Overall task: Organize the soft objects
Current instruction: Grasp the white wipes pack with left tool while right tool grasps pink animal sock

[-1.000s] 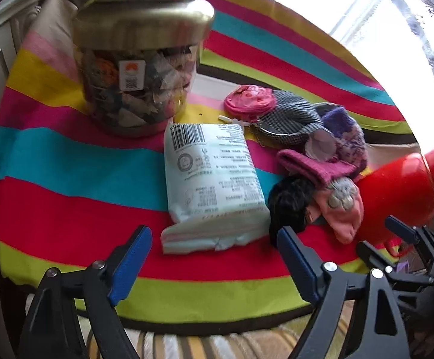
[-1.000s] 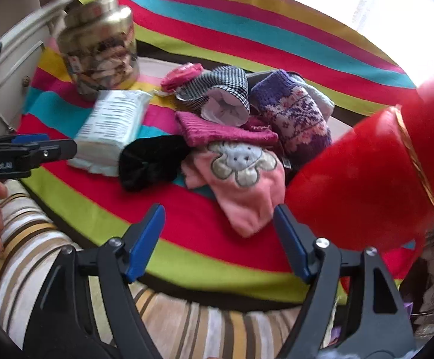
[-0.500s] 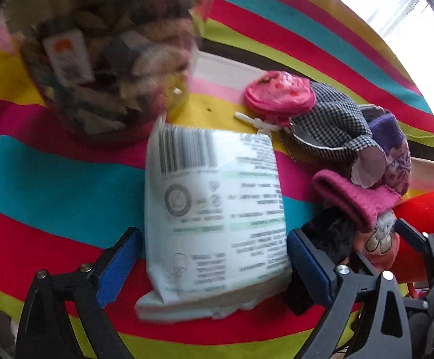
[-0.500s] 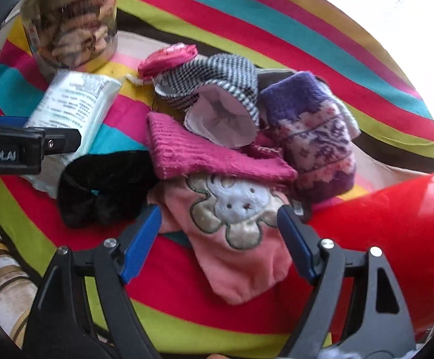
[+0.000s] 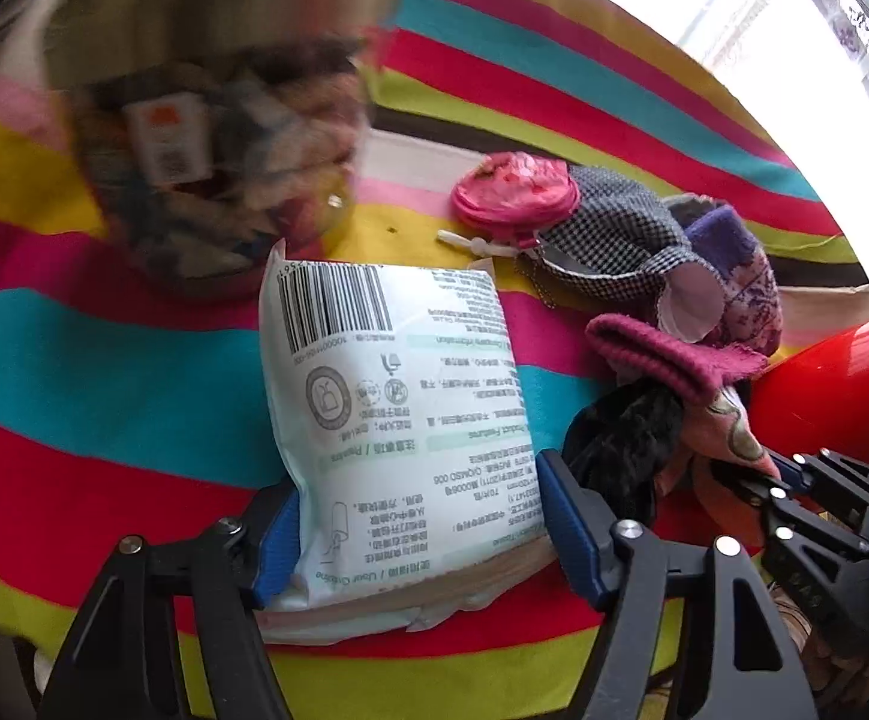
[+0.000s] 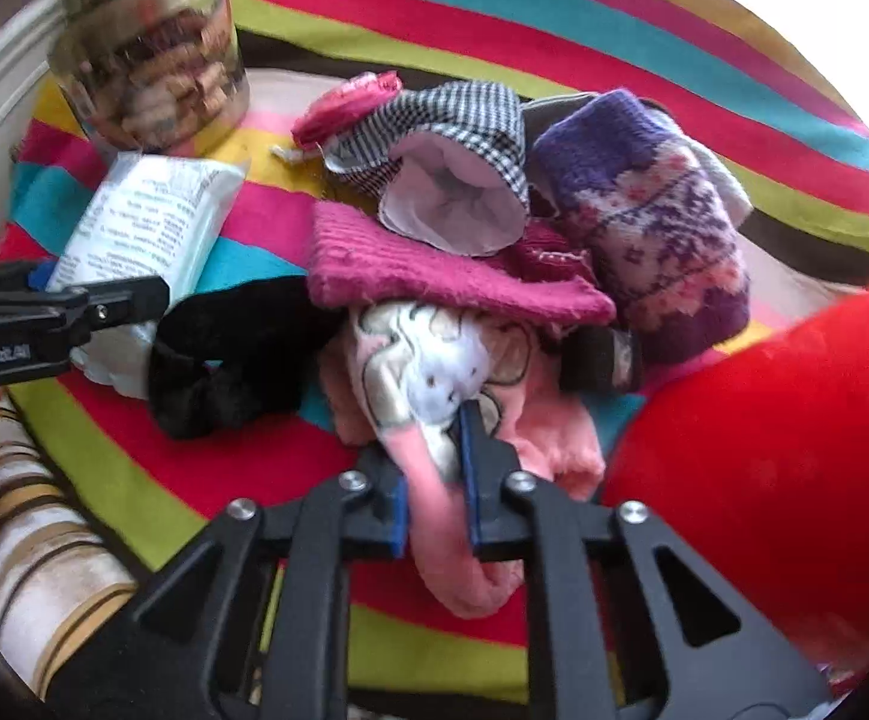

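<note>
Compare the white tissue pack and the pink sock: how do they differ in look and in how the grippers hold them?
The white tissue pack is a flat printed packet; the pink sock is soft, crumpled cloth with an animal face. The left gripper spans the pack's full width; the right gripper, jaws just closing, pinches a narrow fold. The pack lies alone; the sock sits in the pile. Both rest on the striped cloth.

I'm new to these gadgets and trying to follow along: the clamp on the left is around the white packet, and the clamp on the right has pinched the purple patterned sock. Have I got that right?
Not quite. The right gripper has pinched the pink sock with the animal face, as the right wrist view shows; the purple patterned sock lies untouched further back. The left gripper is indeed around the white packet, its jaws having just been closing on it.
</note>
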